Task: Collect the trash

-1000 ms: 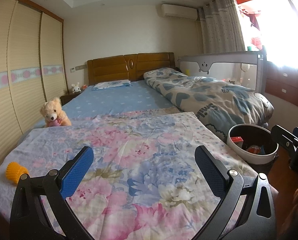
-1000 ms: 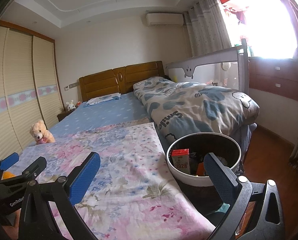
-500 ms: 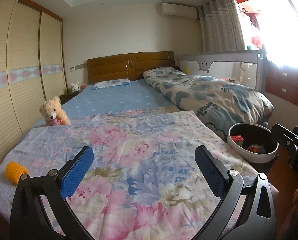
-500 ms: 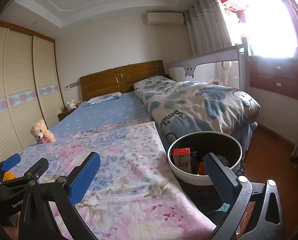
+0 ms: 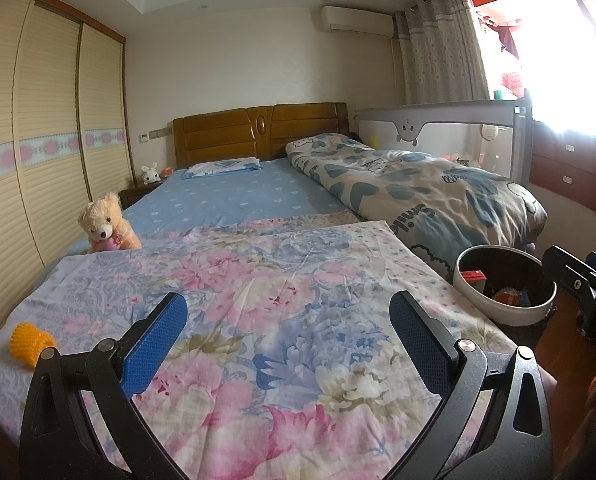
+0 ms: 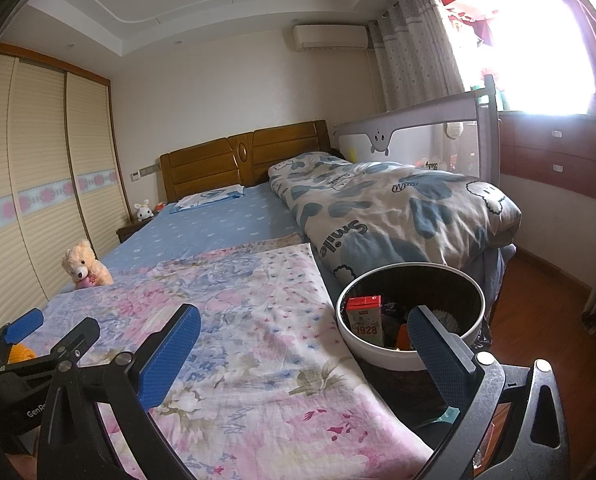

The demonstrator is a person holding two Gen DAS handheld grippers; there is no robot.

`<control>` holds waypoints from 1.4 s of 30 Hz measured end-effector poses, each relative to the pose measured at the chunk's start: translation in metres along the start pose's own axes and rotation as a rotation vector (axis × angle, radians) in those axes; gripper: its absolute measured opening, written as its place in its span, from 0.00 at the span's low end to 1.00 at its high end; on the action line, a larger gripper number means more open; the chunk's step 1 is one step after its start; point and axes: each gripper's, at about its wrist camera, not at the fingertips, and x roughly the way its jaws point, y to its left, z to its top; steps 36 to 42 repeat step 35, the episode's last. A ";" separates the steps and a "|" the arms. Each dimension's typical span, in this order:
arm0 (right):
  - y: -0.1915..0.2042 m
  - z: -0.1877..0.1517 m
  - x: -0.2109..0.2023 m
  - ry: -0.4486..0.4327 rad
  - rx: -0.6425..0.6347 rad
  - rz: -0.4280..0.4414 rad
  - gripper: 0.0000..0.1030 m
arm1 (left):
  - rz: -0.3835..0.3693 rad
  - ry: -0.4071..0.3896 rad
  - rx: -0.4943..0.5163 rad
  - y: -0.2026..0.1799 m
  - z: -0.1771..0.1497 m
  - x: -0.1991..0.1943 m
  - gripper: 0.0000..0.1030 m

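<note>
Holding wide apart over the near end of the bed, the left claw [image 5: 287, 332] is released with nothing between its blue pads; the right claw [image 6: 306, 334] is likewise released and empty, its right finger overlapping the rim of the trash bin in its own view. Working outward from the left claw: the orange ribbed object [image 5: 29, 343] lies on the floral bedspread [image 5: 289, 280] low and to the left of the left finger, near the bed's left edge, apart from the claw and resting on the fabric. It appears short and squat, its axis lying roughly across the view, though the exact orientation cannot be told. In the right wrist view the same object shows only as an orange sliver behind the left claw's frame, confirming that the left claw is much the nearer of the two. The trash bin [image 5: 502, 312], white-rimmed with a dark interior, stands at the bed's right side just beside the right claw and well apart from the orange object; a red carton [image 6: 364, 320] and other scraps already lie inside. Judgement: if the orange object counts as trash, the coming move turns on the left claw swinging leftward and down to it, then crossing the full width of the bed to the bin. A teddy bear [image 5: 105, 224] sits further up the left edge, clear of that path
</note>
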 end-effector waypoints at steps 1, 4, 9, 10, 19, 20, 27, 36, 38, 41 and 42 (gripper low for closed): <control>0.000 0.000 0.000 0.000 0.000 0.000 1.00 | -0.001 0.000 0.000 0.000 0.000 0.000 1.00; 0.002 -0.001 0.000 0.000 0.000 0.002 1.00 | 0.000 0.001 0.002 0.000 0.000 0.001 1.00; 0.002 -0.001 0.000 0.000 0.001 0.002 1.00 | -0.002 0.001 0.002 0.000 -0.002 0.000 1.00; 0.002 -0.001 0.001 0.001 0.001 0.002 1.00 | -0.004 0.002 0.001 0.000 -0.001 0.000 1.00; 0.001 -0.001 0.001 0.001 0.002 0.002 1.00 | -0.006 0.004 0.002 0.000 -0.002 0.001 1.00; 0.002 -0.001 0.001 0.002 0.002 0.003 1.00 | -0.006 0.004 0.003 -0.001 -0.003 0.001 1.00; 0.007 -0.004 0.000 0.008 0.002 0.003 1.00 | -0.011 0.014 0.006 -0.001 -0.005 0.003 1.00; 0.010 -0.009 0.005 0.034 0.015 0.013 1.00 | -0.015 0.034 0.009 0.003 -0.006 0.010 1.00; 0.010 -0.009 0.005 0.034 0.015 0.013 1.00 | -0.015 0.034 0.009 0.003 -0.006 0.010 1.00; 0.010 -0.009 0.005 0.034 0.015 0.013 1.00 | -0.015 0.034 0.009 0.003 -0.006 0.010 1.00; 0.010 -0.009 0.005 0.034 0.015 0.013 1.00 | -0.015 0.034 0.009 0.003 -0.006 0.010 1.00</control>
